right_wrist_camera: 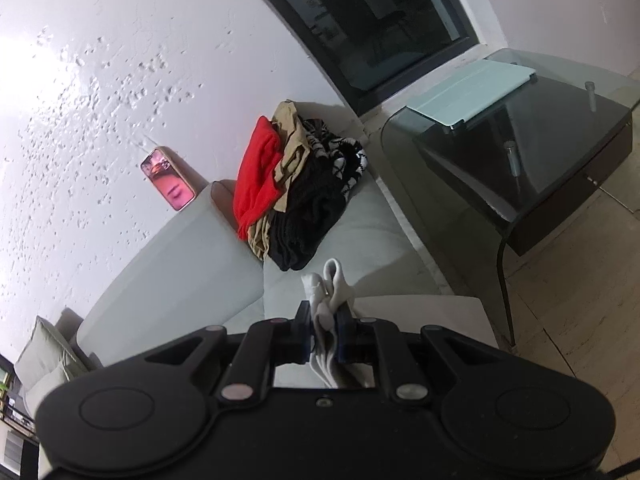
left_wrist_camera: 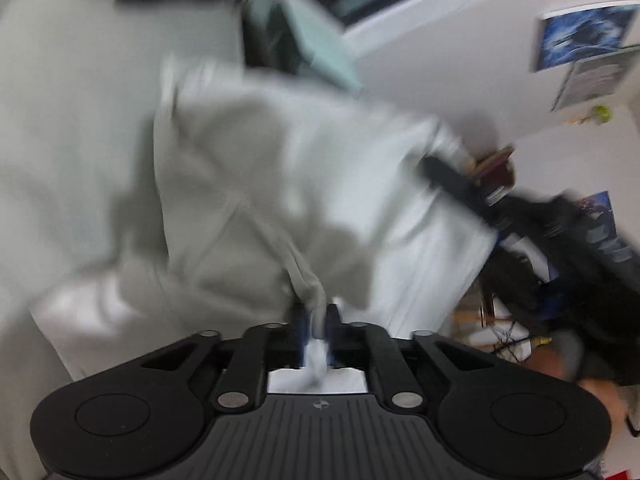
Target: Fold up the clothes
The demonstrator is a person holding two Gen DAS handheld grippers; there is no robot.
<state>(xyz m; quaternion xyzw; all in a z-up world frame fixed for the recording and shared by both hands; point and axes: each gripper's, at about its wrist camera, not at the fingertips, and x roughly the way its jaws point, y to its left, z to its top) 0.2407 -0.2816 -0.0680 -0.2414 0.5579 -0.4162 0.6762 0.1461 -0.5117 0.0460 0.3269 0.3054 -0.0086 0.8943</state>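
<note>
Left claw [left_wrist_camera: 316,320] clenches a bunched fold of a pale grey-white garment [left_wrist_camera: 280,184], its jaws nearly together with cloth pinched between them. Seen from the left wrist camera, the picture is smeared by blur. That garment hangs spread across the middle of the frame, lifted in front of a pale sofa [left_wrist_camera: 60,120]. Behind it stands a white wall [left_wrist_camera: 460,60] with two blue posters [left_wrist_camera: 584,36] fixed to it. At the far edge of the cloth the other gripper's black finger [left_wrist_camera: 452,180] meets the fabric, and a dark-sleeved arm [left_wrist_camera: 580,240] trails off to the right. Only this view shows the garment's full spread and the posters.

Right claw [right_wrist_camera: 324,320], seen from the right wrist camera, is likewise clamped on a gathered edge of the white garment [right_wrist_camera: 330,292], which sticks up in a small loop between its narrowly set jaws. This sharper view shows the pale sofa seat [right_wrist_camera: 368,232] carrying a pile of clothes [right_wrist_camera: 296,188]: red, tan, black and a black-and-white pattern, heaped against the backrest. A phone [right_wrist_camera: 167,179] with a pink screen leans on the rough white wall [right_wrist_camera: 100,80] above the backrest. To the right stands a curved glass surface [right_wrist_camera: 500,168] with a pale green tablet cover [right_wrist_camera: 476,92] on top, beneath a dark window [right_wrist_camera: 380,20]. Beige floor tiles [right_wrist_camera: 568,300] fill the lower right.
</note>
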